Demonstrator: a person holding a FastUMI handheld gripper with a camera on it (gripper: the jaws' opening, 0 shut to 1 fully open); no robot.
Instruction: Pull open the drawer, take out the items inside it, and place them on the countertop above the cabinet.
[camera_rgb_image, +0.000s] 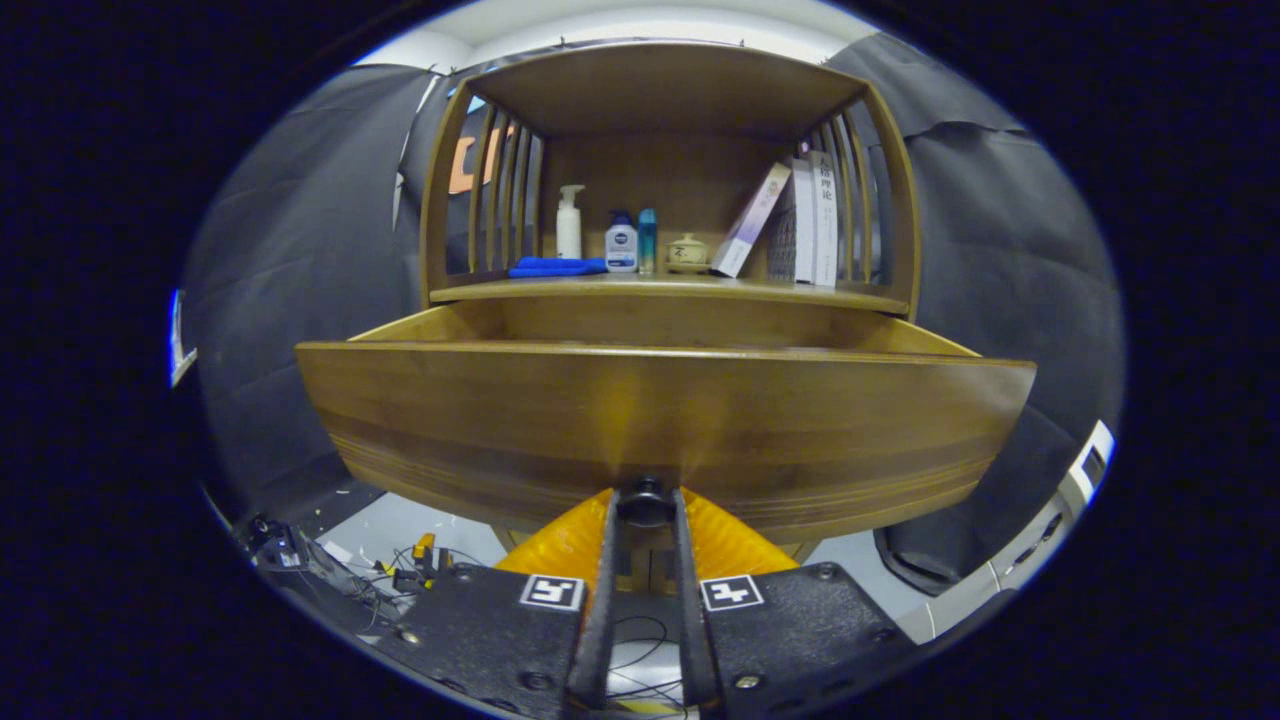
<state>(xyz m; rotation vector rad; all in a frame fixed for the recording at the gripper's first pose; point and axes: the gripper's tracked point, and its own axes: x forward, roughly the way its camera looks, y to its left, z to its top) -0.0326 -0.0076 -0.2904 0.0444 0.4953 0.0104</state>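
Observation:
The wooden drawer (660, 420) stands pulled out toward me from the cabinet, its broad front panel facing me. A dark round knob (646, 500) sits low on that panel, and my gripper (646, 505) is shut on it, both fingers pressing its sides. The inside of the drawer is hidden behind its front panel. Above it runs the countertop (860, 295), carrying a folded blue cloth (556, 267), a white pump bottle (569, 222), a small white-and-blue bottle (621, 243), a teal tube (647, 241), a small lidded ceramic pot (688, 252) and several books (800, 220).
Slatted wooden sides (505, 190) and a top board enclose the countertop shelf. Cables and small parts (400, 570) lie on the floor below left. A white device (1085, 470) stands at the lower right.

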